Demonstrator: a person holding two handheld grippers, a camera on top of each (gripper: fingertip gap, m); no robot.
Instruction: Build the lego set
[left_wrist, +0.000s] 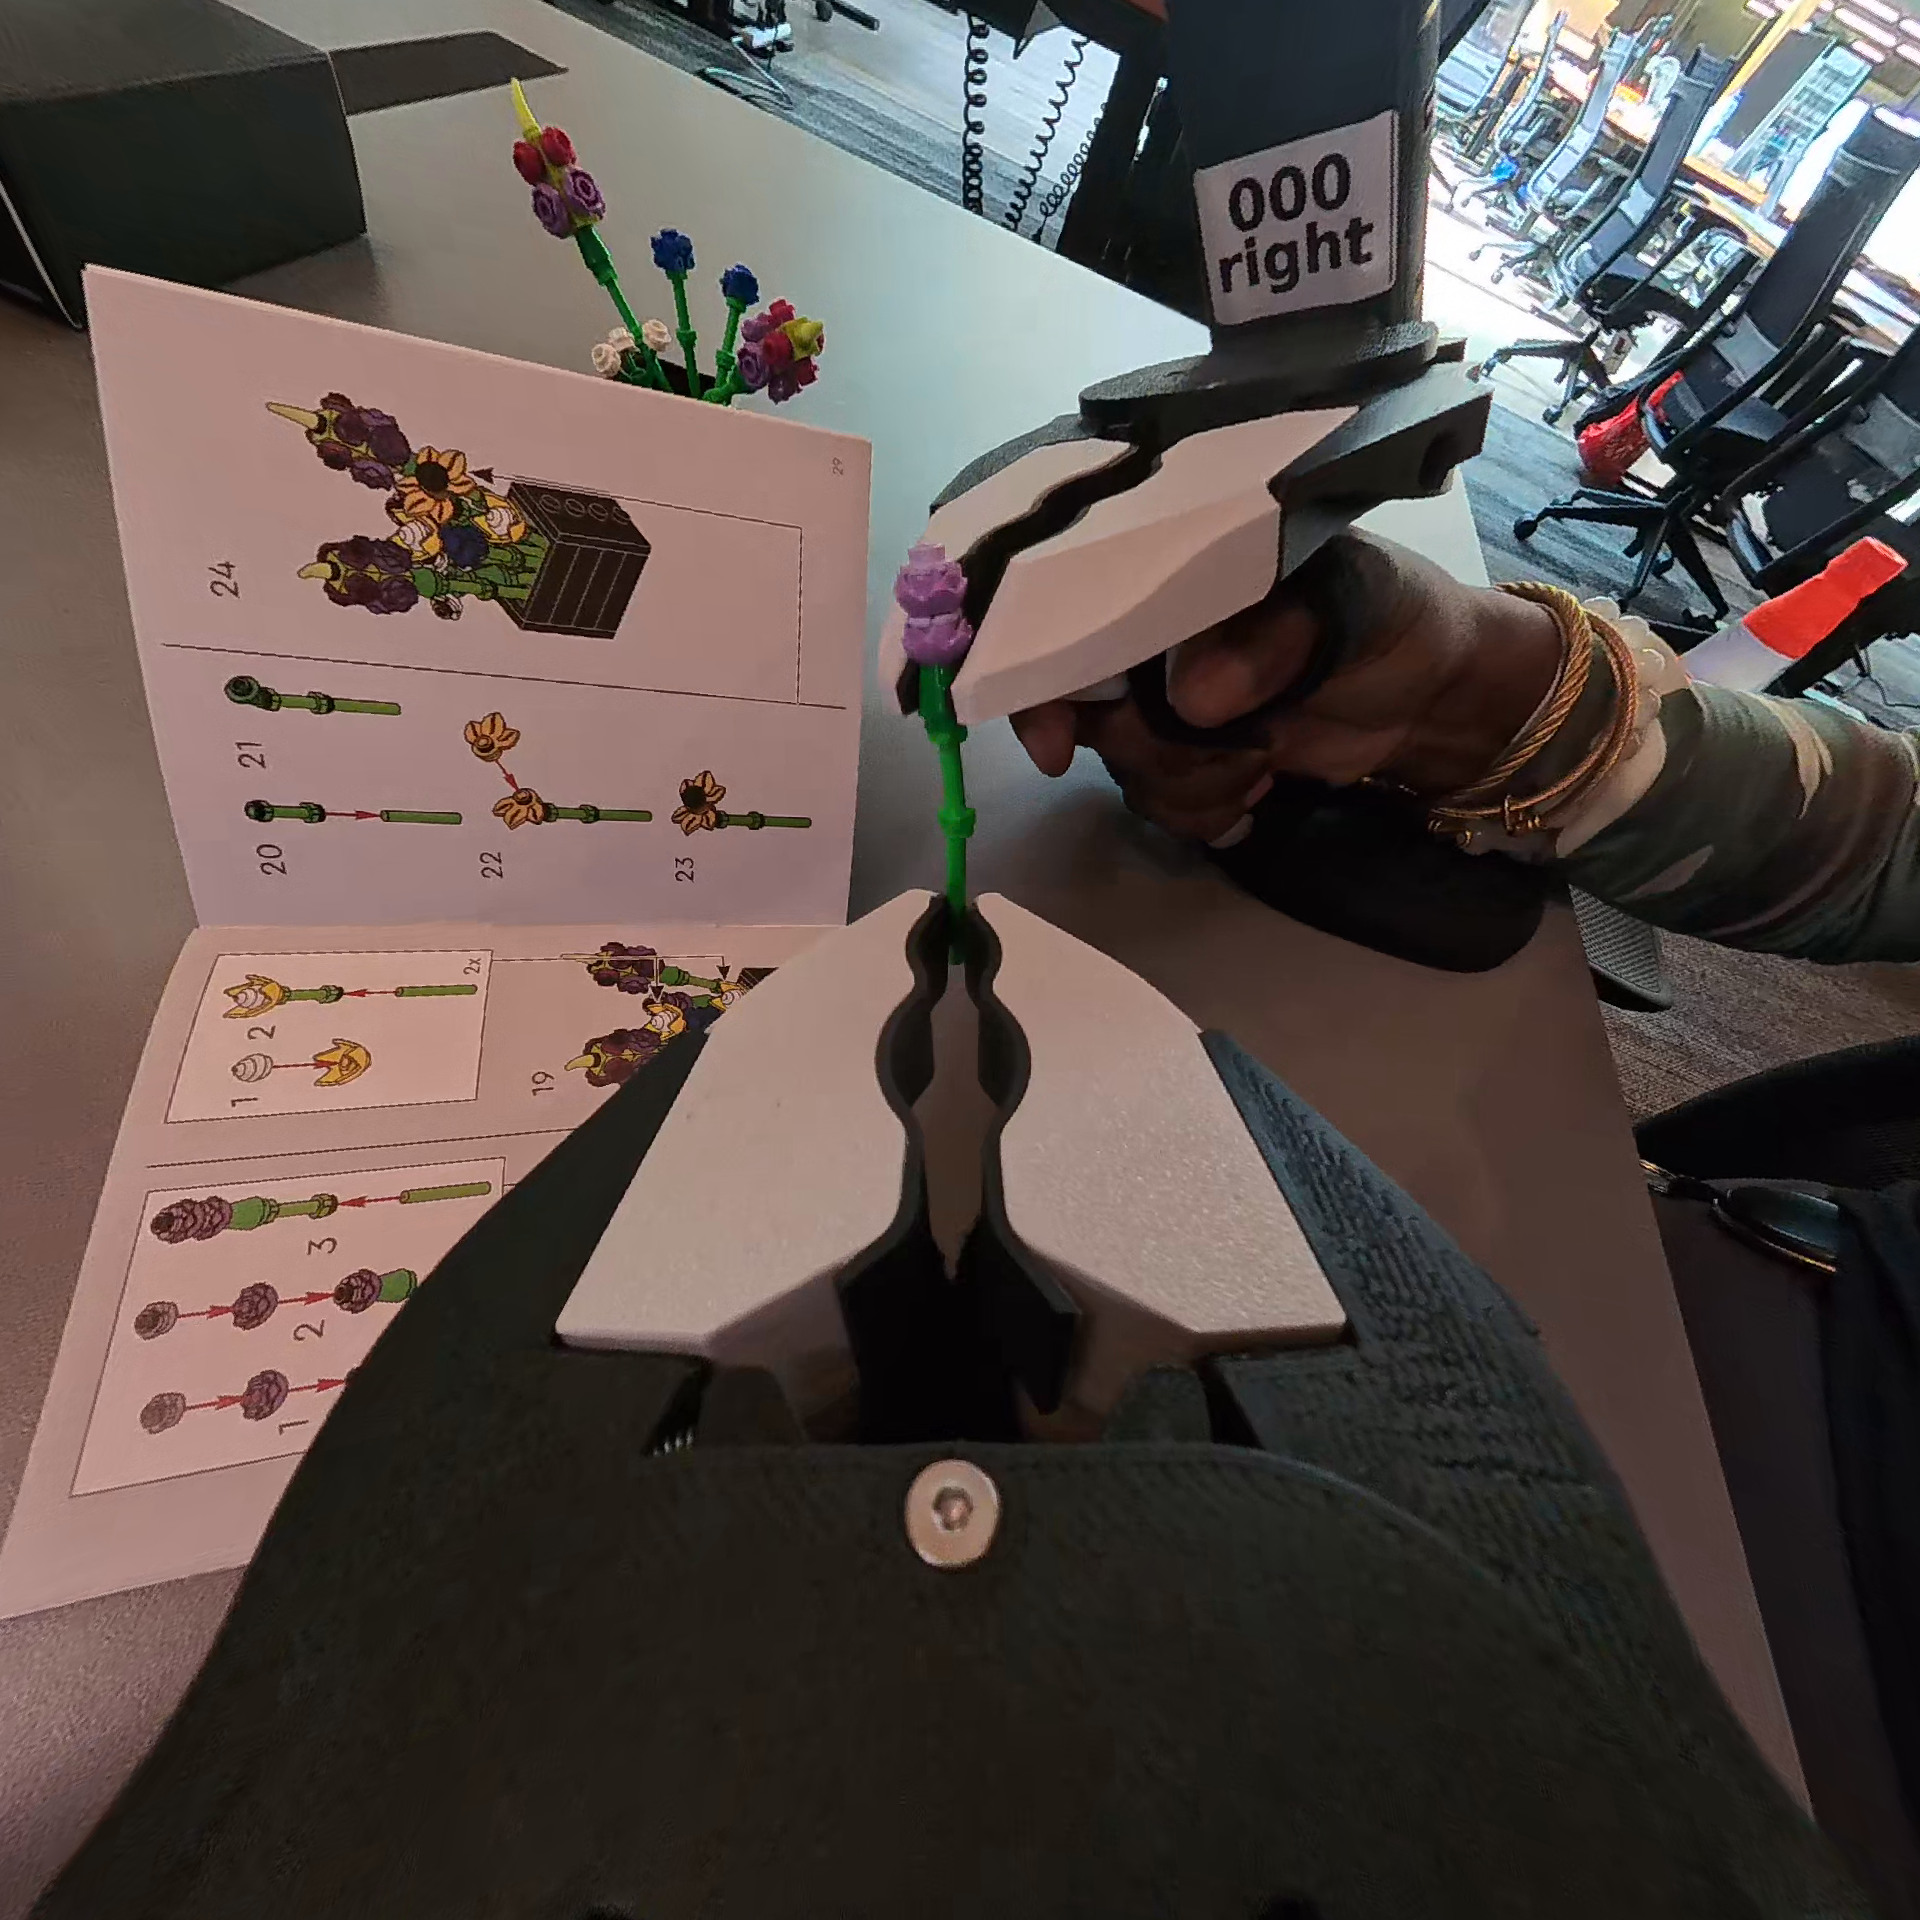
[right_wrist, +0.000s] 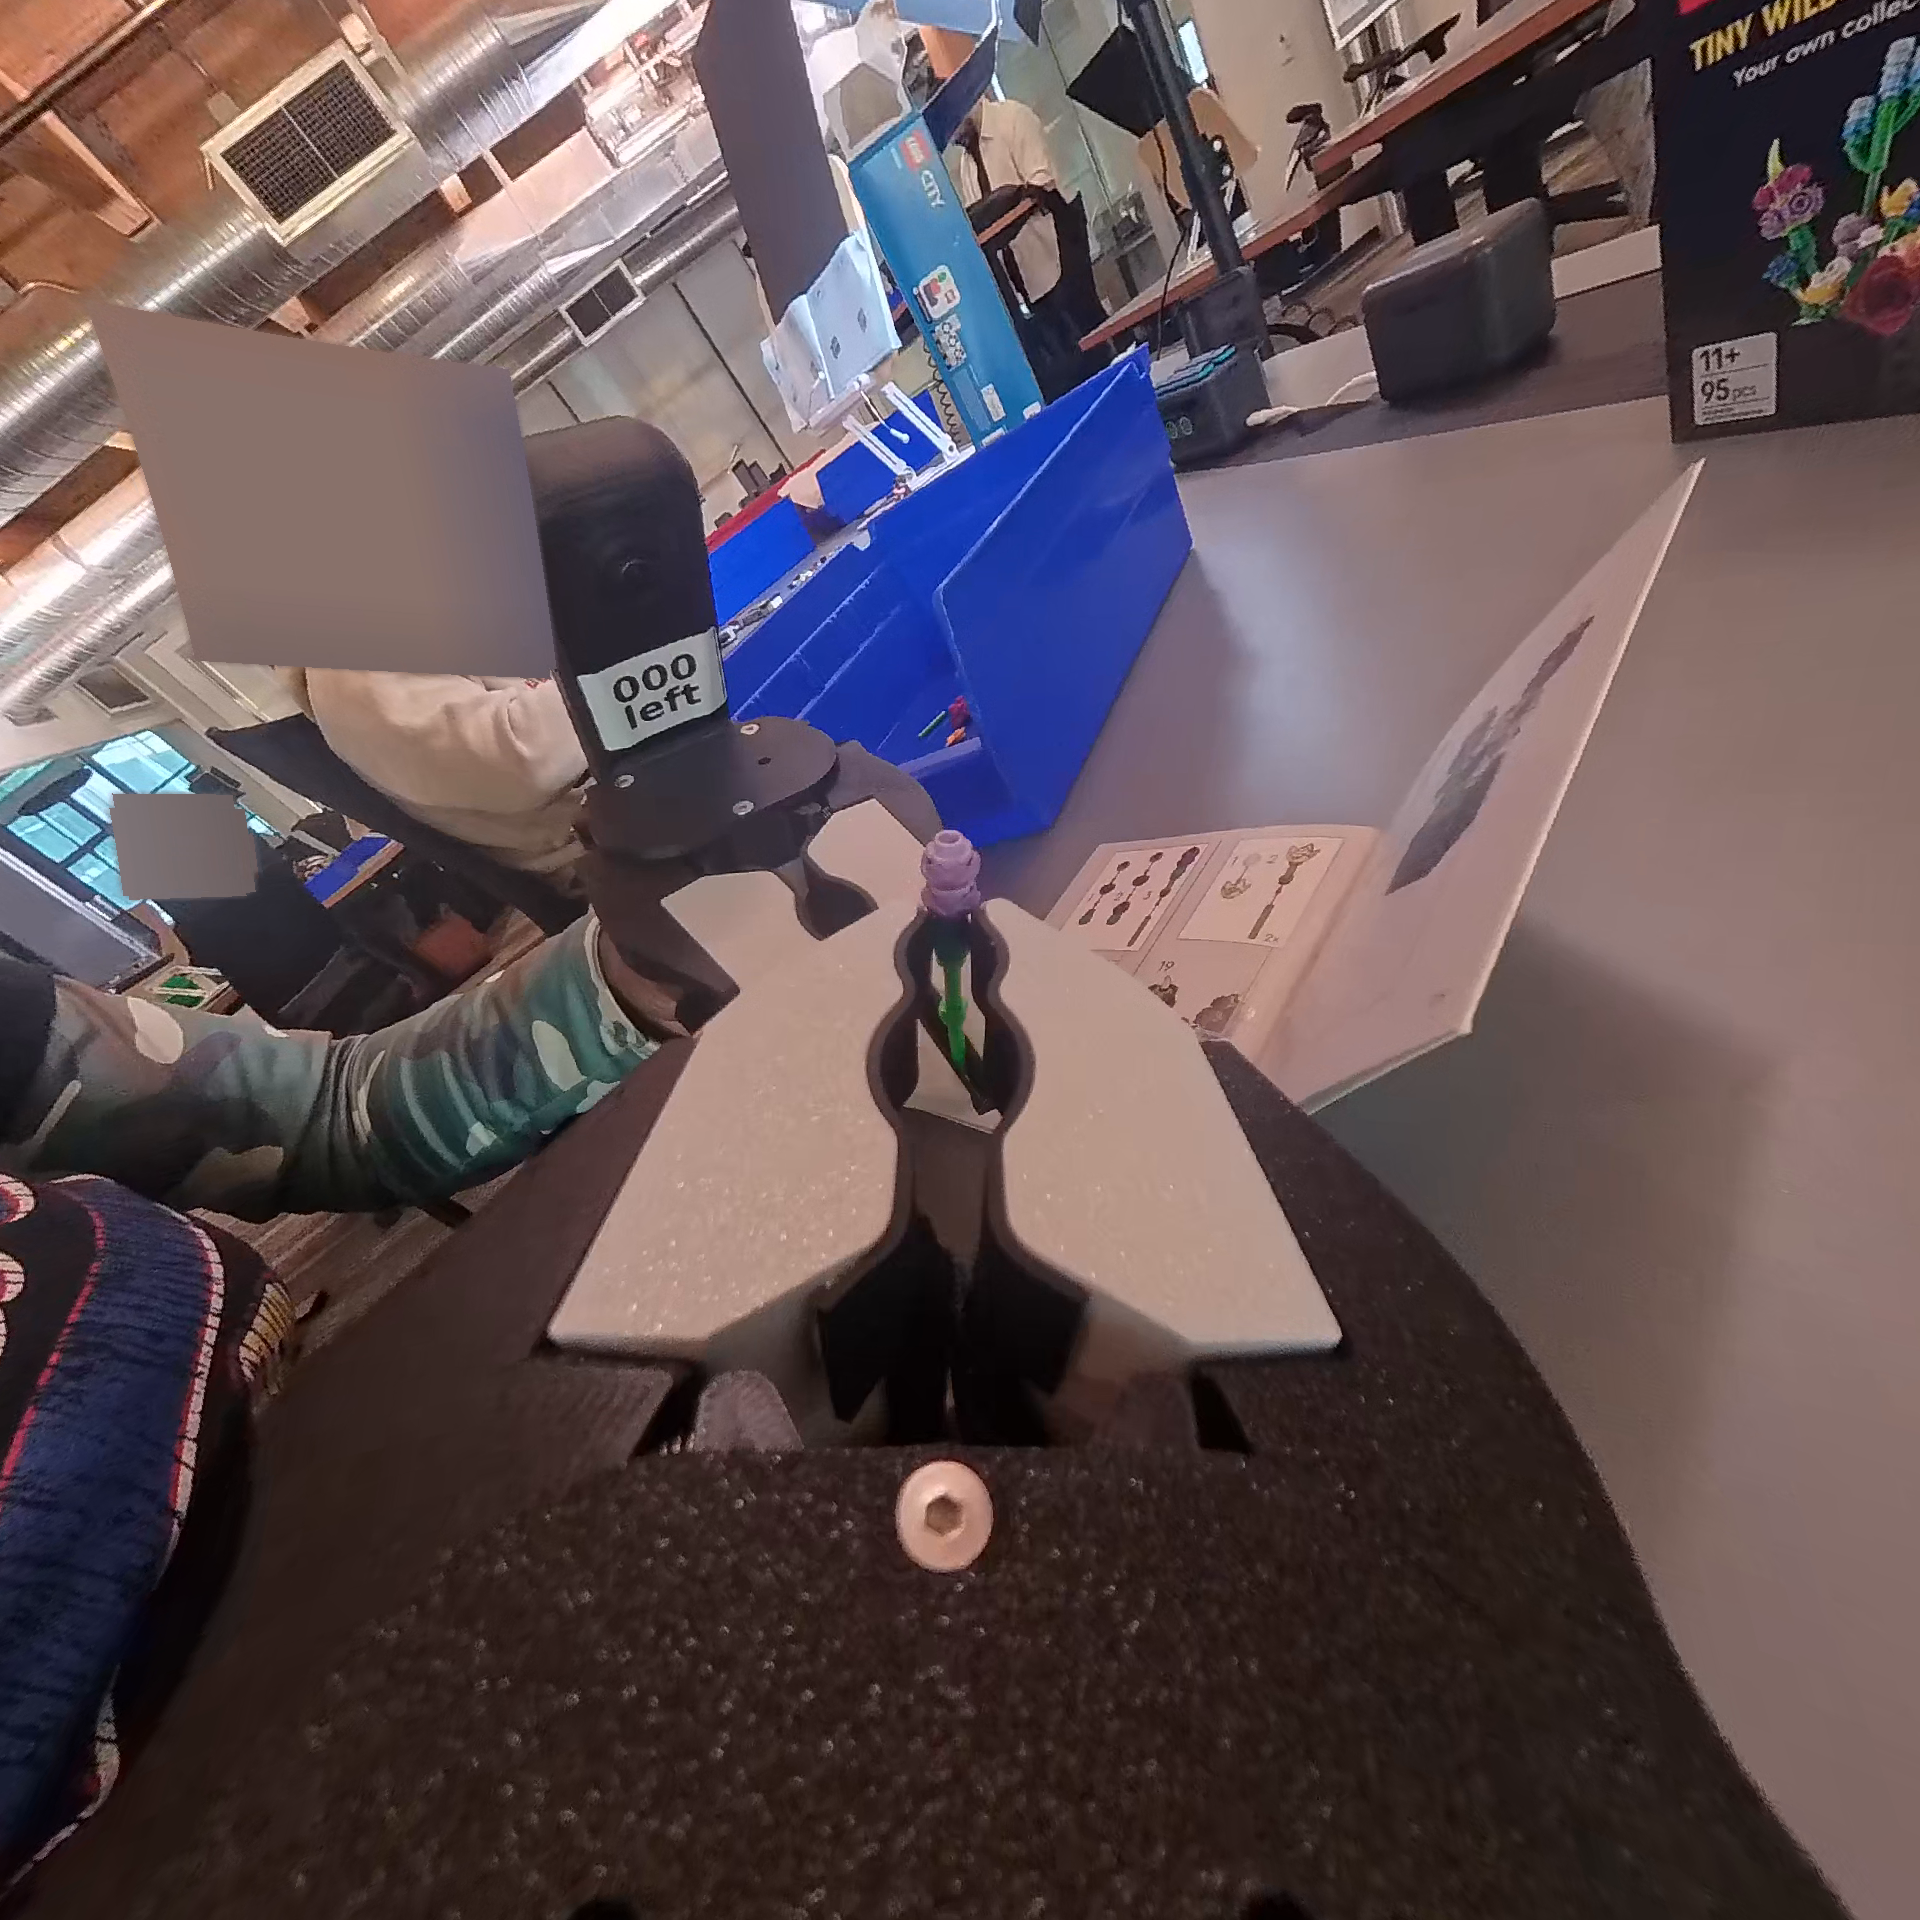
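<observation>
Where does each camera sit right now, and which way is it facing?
Left wrist view: on the left hand-held gripper, facing the instruction booklet and flower bouquet; right hand shows.
Right wrist view: on the right hand-held gripper, facing the blue bin; left sleeve shows.
Shared: the purple flower stem, pinched at opposite ends.

Far across the grey table (right_wrist: 1558, 644) sit blue plastic bins (right_wrist: 1039, 582), with a dark grey case (right_wrist: 1455, 312) beyond them. Black office chairs (left_wrist: 1714, 312) line the carpeted floor to the right (an orange-tipped cone (left_wrist: 1808, 613) stands nearer). A coiled black cable (left_wrist: 977, 114) hangs at the far edge.
</observation>
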